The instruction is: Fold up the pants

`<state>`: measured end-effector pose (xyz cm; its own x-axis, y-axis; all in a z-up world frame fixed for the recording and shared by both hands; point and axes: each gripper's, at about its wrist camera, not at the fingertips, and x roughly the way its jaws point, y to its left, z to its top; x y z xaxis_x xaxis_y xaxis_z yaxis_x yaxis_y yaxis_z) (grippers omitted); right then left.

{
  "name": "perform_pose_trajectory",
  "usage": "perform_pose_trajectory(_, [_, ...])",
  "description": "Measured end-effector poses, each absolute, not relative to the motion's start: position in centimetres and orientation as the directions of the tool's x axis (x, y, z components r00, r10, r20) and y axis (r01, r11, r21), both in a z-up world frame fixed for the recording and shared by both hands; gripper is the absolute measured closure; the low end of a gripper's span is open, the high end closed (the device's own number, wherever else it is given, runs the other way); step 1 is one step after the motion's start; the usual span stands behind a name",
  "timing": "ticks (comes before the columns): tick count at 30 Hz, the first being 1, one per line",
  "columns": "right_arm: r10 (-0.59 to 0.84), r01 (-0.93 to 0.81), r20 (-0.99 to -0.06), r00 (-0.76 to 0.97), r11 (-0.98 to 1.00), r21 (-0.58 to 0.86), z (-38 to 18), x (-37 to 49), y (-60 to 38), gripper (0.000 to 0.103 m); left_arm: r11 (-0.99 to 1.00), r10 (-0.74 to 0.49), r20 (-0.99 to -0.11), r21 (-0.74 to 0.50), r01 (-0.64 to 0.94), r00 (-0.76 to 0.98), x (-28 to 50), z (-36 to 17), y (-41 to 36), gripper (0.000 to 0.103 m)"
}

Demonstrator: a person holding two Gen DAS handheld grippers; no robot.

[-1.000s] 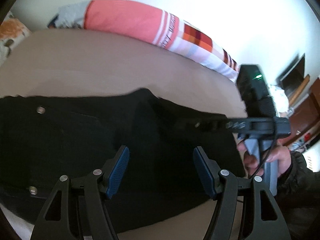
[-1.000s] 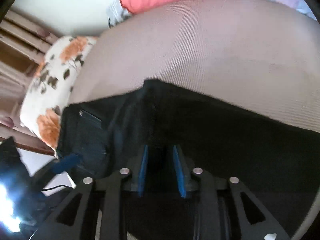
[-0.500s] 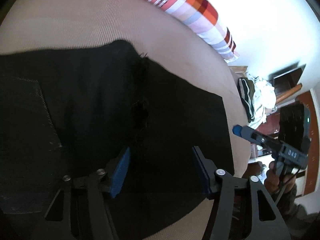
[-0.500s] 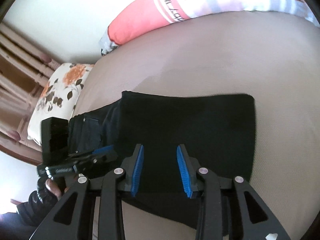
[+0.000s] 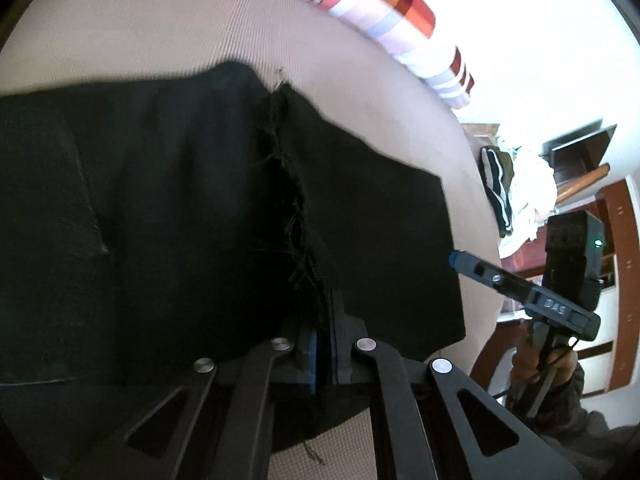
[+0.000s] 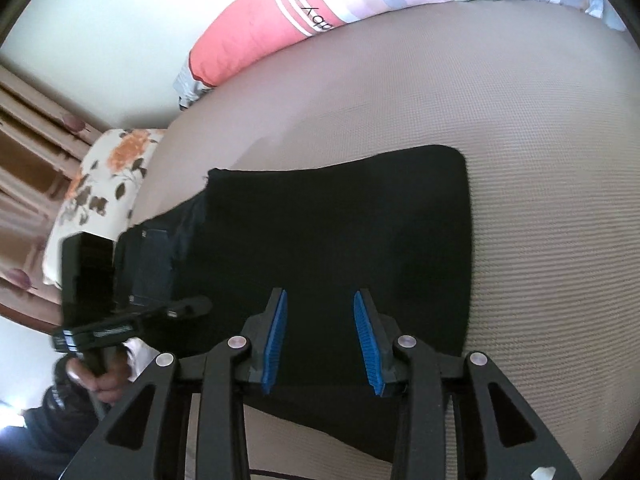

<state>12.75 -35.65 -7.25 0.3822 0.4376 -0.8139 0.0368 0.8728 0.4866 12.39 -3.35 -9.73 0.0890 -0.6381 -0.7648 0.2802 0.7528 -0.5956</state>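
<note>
The pants (image 6: 332, 248) lie flat on the beige bed cover (image 6: 540, 160), a black slab already doubled over, with the long striped pillow (image 6: 320, 4) well beyond their far edge. Taking that pillow as the landmark, the cloth runs lengthwise roughly alongside it: the pocket end sits toward the floral cushion (image 6: 100, 184), and the smooth rounded fold sits at the opposite end.

A frayed hem (image 5: 292, 200) crosses the pants on a line from the pillow side to the near side, where an upper layer stops short of the pocket end.

The left gripper (image 5: 324, 360) sits at the near end of that hem, on the side away from the pillow. Its blue pads are pressed together on the frayed edge, pinching the top layer.

The right gripper (image 6: 320, 344) hovers over the near edge of the pants, closer to the fold end, with its pads spread wide and nothing between them.

The next move probably turns on the hem: the left gripper is the nearer one and already has it, so the layer would likely travel along the long axis, parallel to the pillow.
</note>
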Motion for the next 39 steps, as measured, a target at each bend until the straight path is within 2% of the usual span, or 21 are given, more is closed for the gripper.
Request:
perform_pose_trajectory(7, [0.386,0.058,-0.861,0.332,0.903,0.427,-9.8,12.9,-36.0,0.072,0.801,-0.576,-0.813,-0.543,0.252,0.080,12.3,-11.6,-2.9,0.099])
perform_pose_trajectory(13, [0.367,0.048,-0.870,0.328,0.914,0.403,-9.4,13.4,-35.8,0.073,0.838,-0.489,-0.864,-0.428,0.339,0.119,11.9,-10.6,-3.9,0.094])
perform_pose_trajectory(15, [0.333,0.035,-0.873,0.356,0.929,0.369,-8.5,13.8,-35.9,0.072,0.872,-0.412,-0.886,-0.316,0.374,0.211,11.9,-9.2,-4.4,0.083])
perform_pose_trajectory(16, [0.304,0.030,-0.874,0.379,0.940,0.340,-7.9,14.2,-35.9,0.072,0.879,-0.394,-0.882,-0.280,0.385,0.258,11.8,-8.5,-4.1,0.082])
perform_pose_trajectory(19, [0.267,0.017,-0.868,0.419,0.953,0.301,-7.0,15.9,-36.1,0.072,0.879,-0.399,-0.845,-0.243,0.410,0.355,12.7,-6.5,-4.2,0.070])
perform_pose_trajectory(20, [0.259,0.019,-0.867,0.427,0.955,0.295,-7.0,16.5,-36.2,0.072,0.879,-0.404,-0.836,-0.242,0.412,0.371,13.2,-6.2,-4.4,0.063])
perform_pose_trajectory(21, [0.248,0.021,-0.867,0.431,0.958,0.285,-7.0,17.3,-36.3,0.072,0.873,-0.416,-0.823,-0.243,0.422,0.387,13.7,-5.9,-4.8,0.061])
perform_pose_trajectory(27, [0.165,0.032,-0.894,0.416,0.980,0.195,-8.6,20.1,-36.2,0.076,0.855,-0.422,-0.823,-0.222,0.469,0.380,16.5,-7.6,-8.2,0.061])
perform_pose_trajectory(31, [0.153,0.032,-0.899,0.410,0.983,0.181,-9.4,20.6,-36.1,0.077,0.880,-0.360,-0.867,-0.192,0.435,0.344,18.1,-10.6,-8.8,0.061])
perform_pose_trajectory(39, [0.140,0.030,-0.895,0.423,0.985,0.168,-9.1,20.2,-35.8,0.077,0.879,-0.317,-0.870,-0.119,0.462,0.377,18.0,-9.3,-9.3,0.061])
